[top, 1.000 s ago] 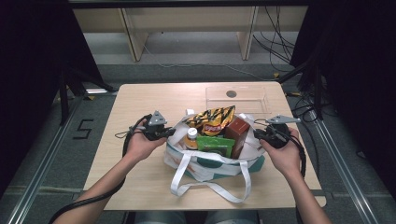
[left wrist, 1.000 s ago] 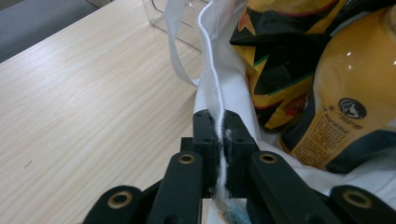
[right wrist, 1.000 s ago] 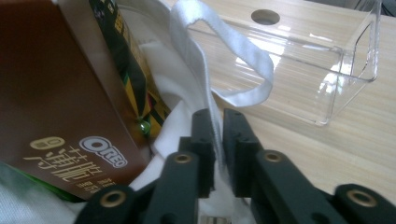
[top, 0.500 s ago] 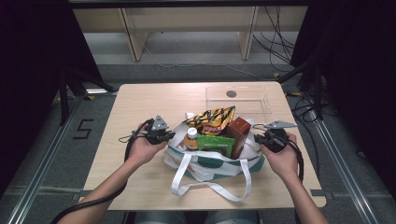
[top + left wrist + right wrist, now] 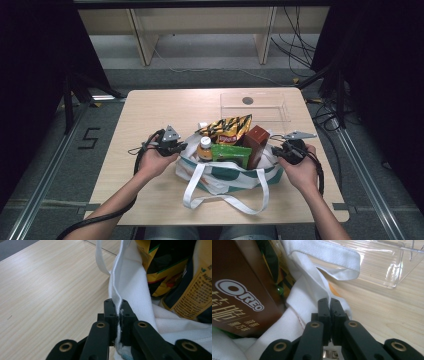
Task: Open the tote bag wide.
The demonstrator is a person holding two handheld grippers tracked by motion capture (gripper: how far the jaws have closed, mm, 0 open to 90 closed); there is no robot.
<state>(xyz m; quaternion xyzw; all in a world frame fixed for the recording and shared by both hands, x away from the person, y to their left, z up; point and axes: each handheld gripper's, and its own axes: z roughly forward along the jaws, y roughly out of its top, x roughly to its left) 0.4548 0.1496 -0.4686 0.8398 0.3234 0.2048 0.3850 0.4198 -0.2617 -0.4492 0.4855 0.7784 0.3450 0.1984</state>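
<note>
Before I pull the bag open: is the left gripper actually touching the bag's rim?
Touching. In the left gripper view the left gripper has its jaws shut on the white bag's rim, cloth pinched between them.

Even overhead light falls on the pale wooden table [image 5: 150, 120] in the high view, while the surroundings at both sides sink into near black. The view is soft and low in detail. Shadows under the tote bag [image 5: 227, 175] are faint. In the right gripper view the clear plastic box [image 5: 387, 262] carries white glare streaks; near jaws blur slightly.
</note>
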